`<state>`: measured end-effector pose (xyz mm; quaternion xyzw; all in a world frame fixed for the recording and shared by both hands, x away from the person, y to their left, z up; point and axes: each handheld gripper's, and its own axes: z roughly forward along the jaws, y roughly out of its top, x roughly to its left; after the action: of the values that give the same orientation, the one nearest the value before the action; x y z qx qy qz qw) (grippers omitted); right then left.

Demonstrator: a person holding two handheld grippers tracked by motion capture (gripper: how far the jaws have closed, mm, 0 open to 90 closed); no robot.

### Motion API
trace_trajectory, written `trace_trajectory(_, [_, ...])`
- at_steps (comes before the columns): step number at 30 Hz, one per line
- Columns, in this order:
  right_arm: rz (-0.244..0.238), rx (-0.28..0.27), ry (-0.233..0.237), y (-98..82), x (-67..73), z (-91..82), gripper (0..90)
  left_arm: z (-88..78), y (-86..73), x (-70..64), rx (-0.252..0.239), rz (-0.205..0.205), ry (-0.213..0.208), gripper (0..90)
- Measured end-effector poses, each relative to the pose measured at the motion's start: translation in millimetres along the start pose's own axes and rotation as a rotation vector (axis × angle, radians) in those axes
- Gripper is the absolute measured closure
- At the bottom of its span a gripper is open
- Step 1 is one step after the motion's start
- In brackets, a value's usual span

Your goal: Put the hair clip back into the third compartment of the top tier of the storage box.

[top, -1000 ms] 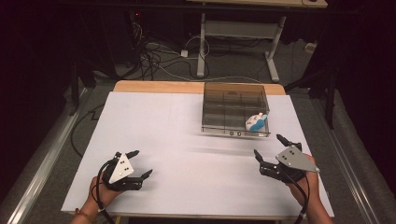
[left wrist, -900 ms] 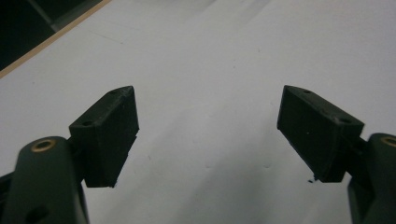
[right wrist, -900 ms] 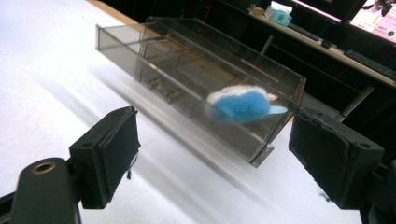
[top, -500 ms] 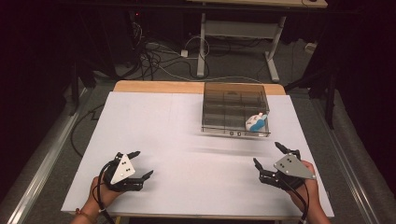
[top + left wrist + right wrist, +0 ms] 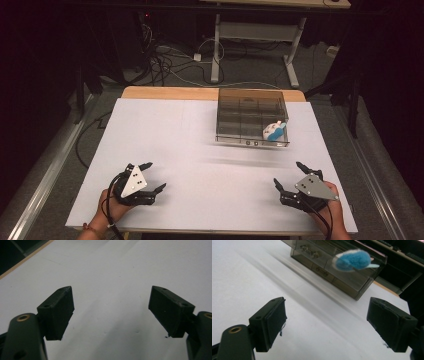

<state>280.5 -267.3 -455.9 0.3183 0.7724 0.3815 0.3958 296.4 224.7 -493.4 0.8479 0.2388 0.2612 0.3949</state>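
A smoky transparent drawer box (image 5: 251, 117) stands at the back right of the white table (image 5: 200, 150). On its top near the right front corner lies a small blue and white plush toy (image 5: 274, 131), which the right gripper view shows as a blue fluffy toy (image 5: 353, 260) on the box (image 5: 329, 267). My left gripper (image 5: 150, 177) rests low near the front left edge, open, nothing between its jaws. My right gripper (image 5: 289, 175) sits near the front right edge, open and empty, pointing toward the box.
Behind the table are a desk frame (image 5: 255, 35) and tangled cables (image 5: 165, 55) on the floor. A wooden strip (image 5: 170, 93) borders the table's far edge. Metal rails (image 5: 45, 165) run along both sides.
My right gripper has drawn back from the box toward the front edge of the table. The left gripper has stayed almost still.
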Motion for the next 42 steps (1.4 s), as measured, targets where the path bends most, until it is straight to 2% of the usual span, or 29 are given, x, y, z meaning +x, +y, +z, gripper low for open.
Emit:
trace_trajectory(11, [0.047, 0.018, 0.022, -26.6, -2.5, -2.2, 16.4, 1.9, -0.4, -1.2, 0.01, -0.001, -0.005, 19.9])
trace_trajectory(15, [0.037, 0.018, 0.029, -31.6, -2.0, -4.4, 16.4, 1.0, -1.1, -2.9, 0.017, -0.002, 0.0, 19.9])
trace_trajectory(22, [0.028, 0.007, 0.025, -32.2, -0.8, -6.3, 16.3, 0.5, 0.8, -4.1, 0.014, 0.004, 0.004, 19.9])
trace_trajectory(27, [0.041, -0.011, 0.018, -30.1, -2.8, -7.7, 16.4, 0.5, 0.6, -6.3, 0.013, 0.014, -0.004, 19.9])
trace_trajectory(30, [0.028, -0.018, 0.012, -28.6, -2.4, -7.7, 16.4, -0.5, -0.1, -8.6, 0.022, 0.032, -0.005, 19.9])
trace_trajectory(42, [0.026, -0.029, -0.006, -26.6, -2.3, -9.5, 16.3, -1.8, -0.6, -7.2, 0.017, 0.033, -0.005, 19.9])
